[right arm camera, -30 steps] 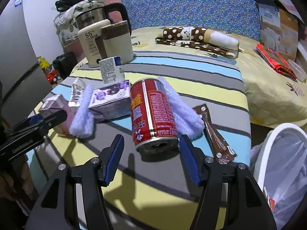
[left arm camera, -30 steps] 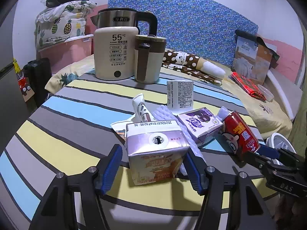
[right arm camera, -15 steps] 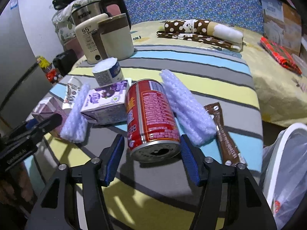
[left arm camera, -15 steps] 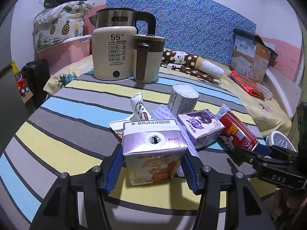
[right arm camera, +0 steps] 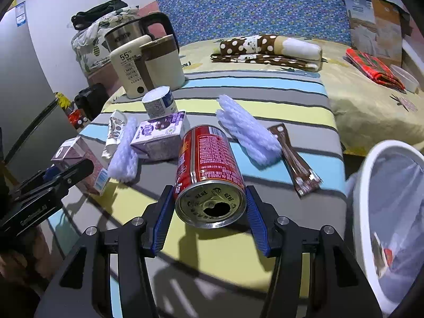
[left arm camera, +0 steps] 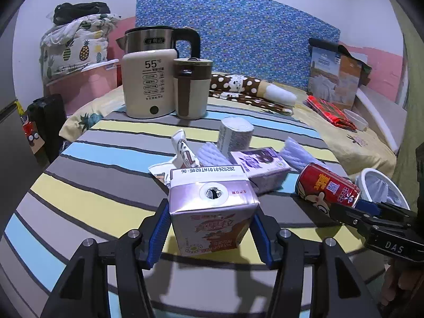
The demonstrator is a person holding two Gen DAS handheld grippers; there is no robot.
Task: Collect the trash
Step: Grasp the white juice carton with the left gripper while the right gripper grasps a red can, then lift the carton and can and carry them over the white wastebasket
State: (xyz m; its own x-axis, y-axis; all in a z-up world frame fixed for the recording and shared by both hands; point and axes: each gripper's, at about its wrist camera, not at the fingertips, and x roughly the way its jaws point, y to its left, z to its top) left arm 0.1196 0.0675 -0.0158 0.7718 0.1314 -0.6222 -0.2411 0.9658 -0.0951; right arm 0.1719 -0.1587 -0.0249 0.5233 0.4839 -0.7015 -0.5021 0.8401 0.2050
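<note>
The pink drink carton [left arm camera: 213, 209] sits right between the blue pads of the left tongs [left arm camera: 209, 232]. The pads press on its two sides, so the left tongs are holding it after closing in a little. The red can [right arm camera: 209, 175] lies on its side between the pads of the right tongs [right arm camera: 209, 221], which have just closed and now squeeze it, open end facing the camera.

Just past the can are a purple box [right arm camera: 161, 136], two fluffy white foam nets [right arm camera: 247, 129] and a brown wrapper [right arm camera: 294, 163], all on the striped tablecloth [right arm camera: 233, 251]. To the right of the right tongs stands a white bin [right arm camera: 371, 175] with a bag in it. Far behind are a kettle [left arm camera: 149, 82] and a mug [left arm camera: 192, 88].
</note>
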